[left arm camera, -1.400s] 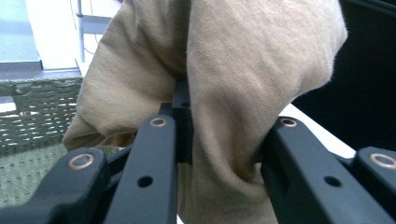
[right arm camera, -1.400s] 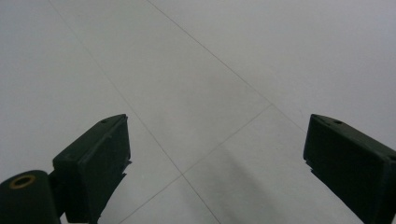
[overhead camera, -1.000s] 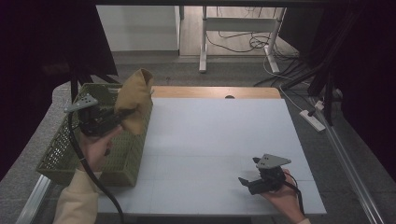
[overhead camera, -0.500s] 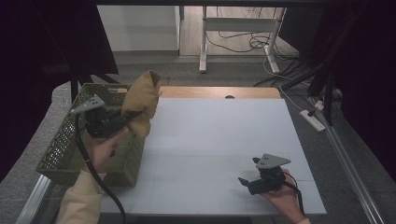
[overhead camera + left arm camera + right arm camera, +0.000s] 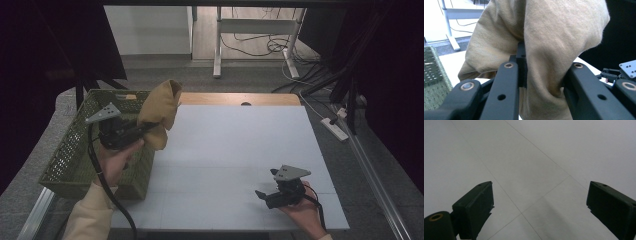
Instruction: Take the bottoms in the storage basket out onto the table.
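At the high view's left, the left gripper (image 5: pixel 145 129) holds a tan cloth (image 5: pixel 160 112) pinched between its jaws, above the green basket's (image 5: pixel 70 160) right rim. The right gripper (image 5: pixel 266 192), jaws apart and empty, rests on the white table (image 5: pixel 240 145), lower right.

green basket (image 5: pixel 75 165) at white table (image 5: pixel 235 145) left edge, power strip (image 5: pixel 336 129) on floor.

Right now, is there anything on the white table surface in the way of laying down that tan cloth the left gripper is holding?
Nothing visible. The left gripper is shut on the tan cloth, raised at the green basket's right edge. The white table beside it lies bare; the right gripper, jaws open, rests at the near right corner, well apart.
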### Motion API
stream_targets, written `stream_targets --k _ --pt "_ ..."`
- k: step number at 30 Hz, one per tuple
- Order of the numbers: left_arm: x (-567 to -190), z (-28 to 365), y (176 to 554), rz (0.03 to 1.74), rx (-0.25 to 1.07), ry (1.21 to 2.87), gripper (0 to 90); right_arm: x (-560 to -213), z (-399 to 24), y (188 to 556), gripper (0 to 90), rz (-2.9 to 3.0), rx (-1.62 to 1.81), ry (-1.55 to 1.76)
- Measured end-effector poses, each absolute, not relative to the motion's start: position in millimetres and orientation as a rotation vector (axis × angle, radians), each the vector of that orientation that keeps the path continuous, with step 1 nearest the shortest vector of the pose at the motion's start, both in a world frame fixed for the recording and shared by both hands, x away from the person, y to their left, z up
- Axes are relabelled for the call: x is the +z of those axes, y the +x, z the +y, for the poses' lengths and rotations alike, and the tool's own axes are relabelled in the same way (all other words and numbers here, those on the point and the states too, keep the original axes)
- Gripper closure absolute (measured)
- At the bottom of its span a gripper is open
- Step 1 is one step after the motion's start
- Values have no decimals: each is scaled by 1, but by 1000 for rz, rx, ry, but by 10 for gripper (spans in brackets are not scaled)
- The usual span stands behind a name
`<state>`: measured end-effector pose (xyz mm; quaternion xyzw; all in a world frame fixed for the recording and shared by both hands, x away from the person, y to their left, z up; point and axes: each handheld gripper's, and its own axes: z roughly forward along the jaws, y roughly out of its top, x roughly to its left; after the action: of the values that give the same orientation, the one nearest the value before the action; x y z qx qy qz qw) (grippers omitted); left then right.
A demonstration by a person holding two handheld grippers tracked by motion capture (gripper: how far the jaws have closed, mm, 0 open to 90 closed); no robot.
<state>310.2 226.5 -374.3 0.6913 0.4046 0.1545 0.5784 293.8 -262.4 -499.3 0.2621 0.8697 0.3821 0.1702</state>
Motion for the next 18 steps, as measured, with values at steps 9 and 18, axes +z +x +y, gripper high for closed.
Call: stream_targets --k 9,18 --pt "-382 215 315 948 341 1654 722 -499 -263 294 74 2471 1086 745" --pt "-386 205 318 939 327 1684 722 -499 -262 294 75 2472 1086 743"
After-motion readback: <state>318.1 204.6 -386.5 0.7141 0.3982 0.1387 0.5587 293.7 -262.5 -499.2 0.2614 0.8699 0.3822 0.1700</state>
